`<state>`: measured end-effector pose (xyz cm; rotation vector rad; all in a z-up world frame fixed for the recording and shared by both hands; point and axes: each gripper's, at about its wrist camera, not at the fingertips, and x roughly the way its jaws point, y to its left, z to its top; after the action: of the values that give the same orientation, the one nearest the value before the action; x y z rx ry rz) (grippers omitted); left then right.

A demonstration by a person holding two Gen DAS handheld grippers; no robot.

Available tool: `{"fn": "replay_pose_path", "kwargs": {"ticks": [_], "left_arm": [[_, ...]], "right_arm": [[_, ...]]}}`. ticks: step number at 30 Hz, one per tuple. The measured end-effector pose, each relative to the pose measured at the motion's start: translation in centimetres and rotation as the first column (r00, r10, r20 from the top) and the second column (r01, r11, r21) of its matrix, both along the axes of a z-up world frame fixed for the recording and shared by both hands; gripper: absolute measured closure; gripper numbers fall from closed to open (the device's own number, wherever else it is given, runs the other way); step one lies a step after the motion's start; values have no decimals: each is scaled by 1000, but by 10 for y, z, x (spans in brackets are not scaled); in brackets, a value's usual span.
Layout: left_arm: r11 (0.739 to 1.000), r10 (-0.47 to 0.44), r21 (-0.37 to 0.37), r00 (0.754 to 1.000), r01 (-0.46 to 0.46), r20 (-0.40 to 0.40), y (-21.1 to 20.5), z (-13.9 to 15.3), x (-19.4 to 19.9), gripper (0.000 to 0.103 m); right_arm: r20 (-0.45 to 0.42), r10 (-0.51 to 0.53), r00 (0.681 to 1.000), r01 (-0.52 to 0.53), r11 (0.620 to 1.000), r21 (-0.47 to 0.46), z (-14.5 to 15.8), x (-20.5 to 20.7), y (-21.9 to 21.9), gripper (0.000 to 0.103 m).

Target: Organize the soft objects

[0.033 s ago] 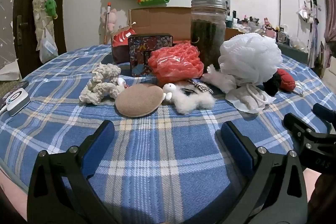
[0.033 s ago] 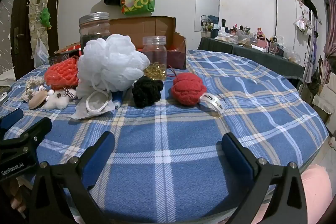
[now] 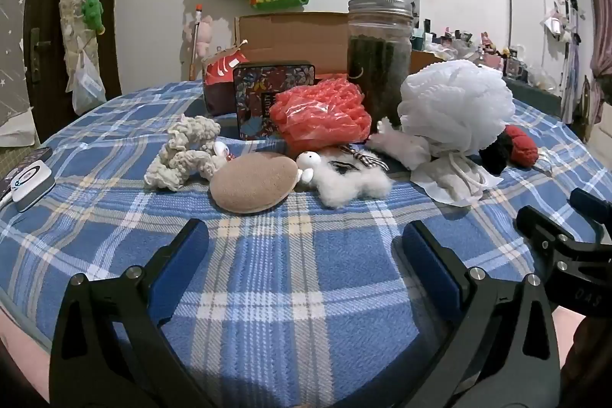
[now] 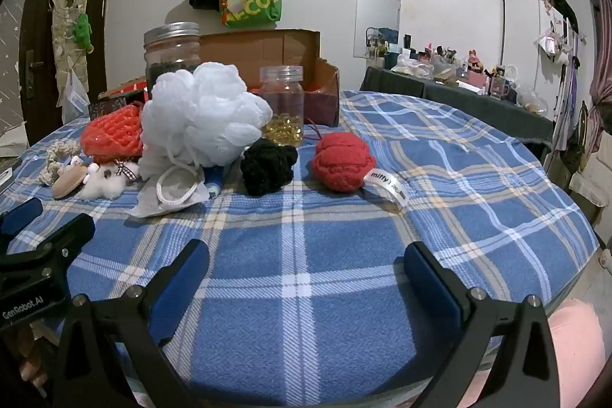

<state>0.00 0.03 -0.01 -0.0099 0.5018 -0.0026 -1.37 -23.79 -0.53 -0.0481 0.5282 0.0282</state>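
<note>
Soft items lie in a row across the blue plaid tablecloth [image 3: 306, 293]. From the left: a cream knitted scrunchie [image 3: 183, 151], a tan sponge pad [image 3: 254, 182], a white fluffy toy [image 3: 348, 178], an orange mesh bundle [image 3: 325, 113] and a white bath pouf [image 3: 455, 109]. In the right wrist view, the pouf [image 4: 202, 117] is followed by a black knitted piece [image 4: 269, 165] and a red knitted ball [image 4: 342, 161]. My left gripper [image 3: 305, 232] is open, short of the sponge pad. My right gripper [image 4: 306, 249] is open, short of the black and red pieces. Neither holds anything.
Behind the soft items stand a tall glass jar [image 3: 378, 64] with dark contents, a patterned tin [image 3: 273, 98], a cardboard box [image 3: 290, 37] and a small jar of yellow beads [image 4: 283, 106]. A white device [image 3: 30, 182] lies at the cloth's left edge.
</note>
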Motion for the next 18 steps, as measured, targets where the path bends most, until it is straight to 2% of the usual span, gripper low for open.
{"fn": "replay_pose_path", "kwargs": {"ticks": [18], "left_arm": [[1000,0,6,1000,0,-1,0,0,0,0]], "right_arm": [[-6,0,1000,0,1000,3,0,0,0,0]]}}
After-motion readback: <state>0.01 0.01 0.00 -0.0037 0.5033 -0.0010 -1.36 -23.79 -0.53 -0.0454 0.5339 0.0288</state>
